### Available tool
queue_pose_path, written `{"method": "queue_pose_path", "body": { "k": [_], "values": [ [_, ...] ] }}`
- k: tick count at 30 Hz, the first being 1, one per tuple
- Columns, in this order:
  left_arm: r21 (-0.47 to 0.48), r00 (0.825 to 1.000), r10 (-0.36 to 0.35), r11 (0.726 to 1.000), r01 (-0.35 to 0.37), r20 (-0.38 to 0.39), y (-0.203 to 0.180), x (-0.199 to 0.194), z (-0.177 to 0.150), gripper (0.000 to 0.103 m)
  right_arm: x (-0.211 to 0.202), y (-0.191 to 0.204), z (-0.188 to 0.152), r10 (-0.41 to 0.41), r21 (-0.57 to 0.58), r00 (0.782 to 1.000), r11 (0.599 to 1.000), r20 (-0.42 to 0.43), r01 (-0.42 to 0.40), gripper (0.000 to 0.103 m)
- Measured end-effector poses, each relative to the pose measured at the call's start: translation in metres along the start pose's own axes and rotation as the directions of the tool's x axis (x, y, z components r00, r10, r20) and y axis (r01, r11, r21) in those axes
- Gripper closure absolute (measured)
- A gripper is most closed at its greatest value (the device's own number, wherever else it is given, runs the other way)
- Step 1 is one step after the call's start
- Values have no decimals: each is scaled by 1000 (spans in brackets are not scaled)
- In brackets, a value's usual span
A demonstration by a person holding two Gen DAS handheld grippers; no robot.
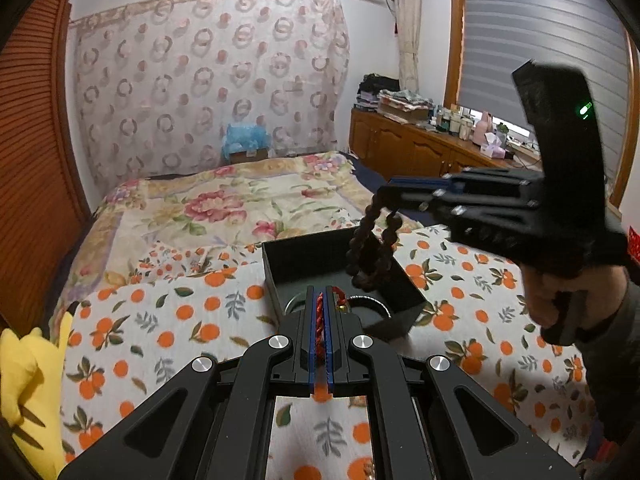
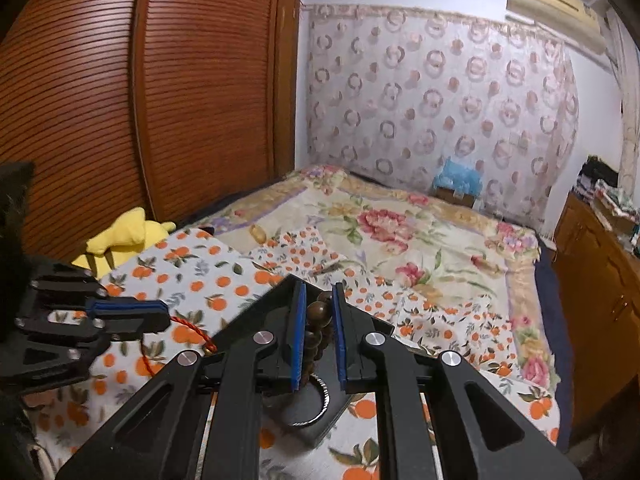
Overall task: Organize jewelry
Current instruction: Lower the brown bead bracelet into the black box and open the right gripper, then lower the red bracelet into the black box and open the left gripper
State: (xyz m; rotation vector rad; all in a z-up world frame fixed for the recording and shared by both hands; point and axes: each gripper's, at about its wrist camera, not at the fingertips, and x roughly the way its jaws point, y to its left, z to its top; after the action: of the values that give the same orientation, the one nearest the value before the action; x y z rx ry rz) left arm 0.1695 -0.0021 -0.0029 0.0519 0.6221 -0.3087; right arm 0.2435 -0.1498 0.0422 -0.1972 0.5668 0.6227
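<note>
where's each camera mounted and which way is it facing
Left wrist: on the left claw, facing down the bed to the curtain; its own fingers pinch a red cord, and the right claw and hand show.
Right wrist: on the right claw, facing the wardrobe and curtain; its fingers clamp a bead bracelet, with the left claw at left.
Shared: black box, bracelet, cord, yellow plush.
</note>
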Motion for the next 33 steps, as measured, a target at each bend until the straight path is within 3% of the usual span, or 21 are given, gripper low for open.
{"method": "queue_pose_path", "body": {
  "k": [6,17,33],
  "values": [
    [11,1000,-4,1000,5,-24,2,25,10,101,24,-16,-13,12,41,1000,999,-24,-11,87],
    [24,998,-16,1000,17,-58,4,56,22,101,26,-37,-22,5,105,1000,994,-17,-3,87],
    [47,994,-25,998,31,-108,-6,89,28,101,27,-40,-21,-1,104,1000,995,-28,4,87]
  ]
}}
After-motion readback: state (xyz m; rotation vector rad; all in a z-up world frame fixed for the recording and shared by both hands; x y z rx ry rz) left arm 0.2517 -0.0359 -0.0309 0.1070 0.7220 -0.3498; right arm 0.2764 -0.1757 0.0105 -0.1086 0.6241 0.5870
